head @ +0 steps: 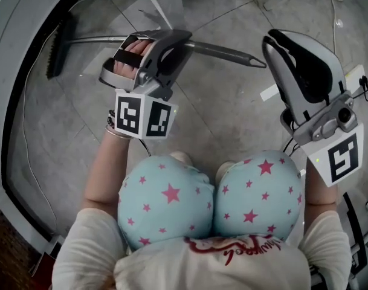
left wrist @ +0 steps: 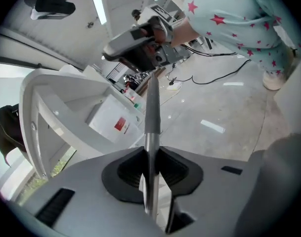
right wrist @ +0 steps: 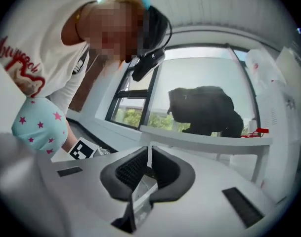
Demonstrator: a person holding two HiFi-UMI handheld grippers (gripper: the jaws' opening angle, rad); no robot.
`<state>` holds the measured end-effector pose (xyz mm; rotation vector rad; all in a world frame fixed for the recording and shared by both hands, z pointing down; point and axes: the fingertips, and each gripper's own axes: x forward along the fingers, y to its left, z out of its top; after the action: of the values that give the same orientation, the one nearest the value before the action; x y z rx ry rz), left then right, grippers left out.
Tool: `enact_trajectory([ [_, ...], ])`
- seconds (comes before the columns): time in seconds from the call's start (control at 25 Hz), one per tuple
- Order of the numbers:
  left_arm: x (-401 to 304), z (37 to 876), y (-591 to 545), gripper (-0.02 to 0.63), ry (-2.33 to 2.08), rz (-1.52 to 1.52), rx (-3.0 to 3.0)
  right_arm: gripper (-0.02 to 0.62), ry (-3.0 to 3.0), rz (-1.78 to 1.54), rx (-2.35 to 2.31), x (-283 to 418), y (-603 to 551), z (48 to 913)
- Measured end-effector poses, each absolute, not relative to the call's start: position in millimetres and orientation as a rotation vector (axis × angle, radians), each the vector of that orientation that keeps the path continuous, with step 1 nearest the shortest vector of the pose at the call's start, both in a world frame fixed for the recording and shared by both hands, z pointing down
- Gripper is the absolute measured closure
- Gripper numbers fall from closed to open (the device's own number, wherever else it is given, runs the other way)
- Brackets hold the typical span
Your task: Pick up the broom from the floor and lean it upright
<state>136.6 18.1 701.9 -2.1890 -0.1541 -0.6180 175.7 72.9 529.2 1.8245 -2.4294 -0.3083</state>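
Observation:
The broom lies low over the grey floor, its dark bristle head point(head: 57, 41) at the left. Its metal handle point(head: 226, 52) runs right to a pointed tip. My left gripper point(head: 170, 46) is shut on the handle about halfway along. In the left gripper view the handle point(left wrist: 151, 112) stands straight up between the two pads, which press on it. My right gripper point(head: 273, 41) is held up at the right, beyond the handle's tip. Its jaws point(right wrist: 149, 169) are shut, nothing is between them, and they point level at a window.
A white table leg point(head: 165, 5) stands just behind the handle. A white strip point(head: 269, 92) and cables lie on the floor at the right. A black bag point(right wrist: 204, 110) sits on the window sill. The person's knees in star-print trousers point(head: 208, 198) fill the near floor.

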Motion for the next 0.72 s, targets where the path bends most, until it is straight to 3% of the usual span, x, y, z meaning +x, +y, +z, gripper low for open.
enact_trajectory([
  [0.2,120.1,658.2,7.4,0.515,-0.051,-0.550,-2.214,0.568,-2.506,-0.411,1.896,189.2,98.5,507.2],
  [0.24,116.0,646.5,4.6,0.515,-0.025,-0.532,-2.224,0.516,-2.547,-0.427,1.845,182.1,98.5,504.1],
  [0.28,112.6,634.1,2.6,0.515,-0.003,-0.513,-2.236,0.406,-2.580,-0.433,1.792,174.5,97.9,502.5],
  [0.32,110.5,621.4,1.5,0.515,0.013,-0.492,-2.250,0.380,-2.599,-0.432,1.751,168.2,96.8,501.5],
  [0.72,77.5,514.5,-22.7,0.517,0.073,-0.325,-2.406,0.380,-2.819,-0.548,1.587,97.5,47.6,429.9],
])
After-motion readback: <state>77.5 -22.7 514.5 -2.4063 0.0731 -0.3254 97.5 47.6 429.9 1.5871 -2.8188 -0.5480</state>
